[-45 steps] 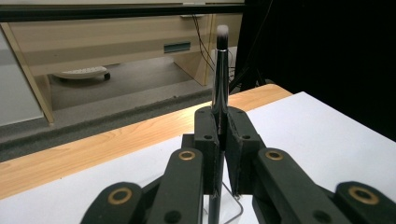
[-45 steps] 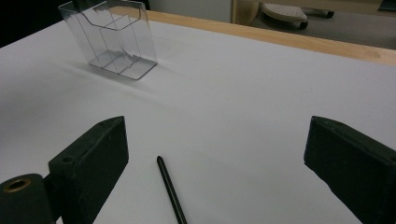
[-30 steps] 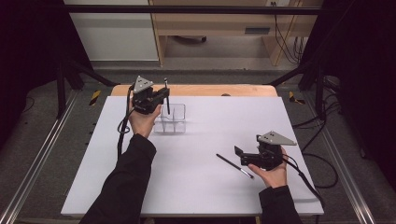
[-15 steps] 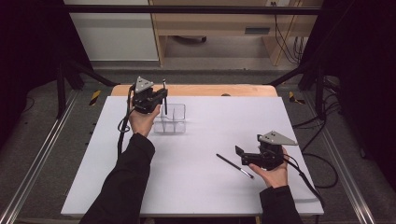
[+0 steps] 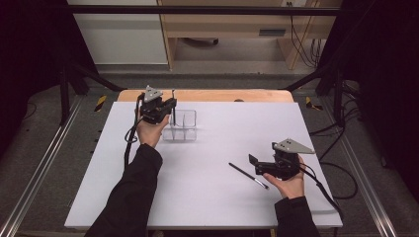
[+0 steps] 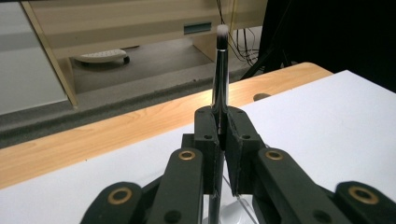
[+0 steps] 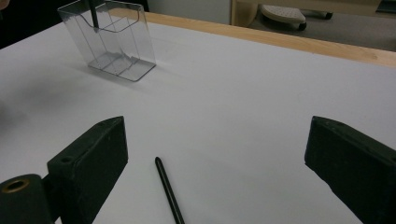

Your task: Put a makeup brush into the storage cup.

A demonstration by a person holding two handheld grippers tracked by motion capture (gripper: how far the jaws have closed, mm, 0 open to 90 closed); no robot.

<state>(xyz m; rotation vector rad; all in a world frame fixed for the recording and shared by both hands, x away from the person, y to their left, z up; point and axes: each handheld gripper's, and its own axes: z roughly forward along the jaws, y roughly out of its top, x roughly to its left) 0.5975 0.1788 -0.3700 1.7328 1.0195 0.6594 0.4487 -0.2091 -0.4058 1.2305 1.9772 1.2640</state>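
The left hand-held gripper (image 6: 219, 140) is clamping a makeup brush (image 6: 220, 70) upright above the clear divided organizer (image 5: 180, 126), seemingly for insertion, while the right hand-held gripper (image 7: 215, 158) is spreading wide around a second brush (image 7: 169, 191) lying on the desk (image 5: 212, 148).

The table (image 5: 207, 197) is white, with a light wood strip (image 5: 207, 95) along its far edge. The holder (image 7: 112, 39) is clear plastic. Both grippers (image 5: 168, 106) (image 5: 254, 165) are black with grey top plates; brass rivets dot the left one's jaws. The brush (image 6: 220, 70) is dark and glossy with a white-tipped head. The pen (image 5: 248, 176) is black. The sleeves (image 5: 133, 197) are black.
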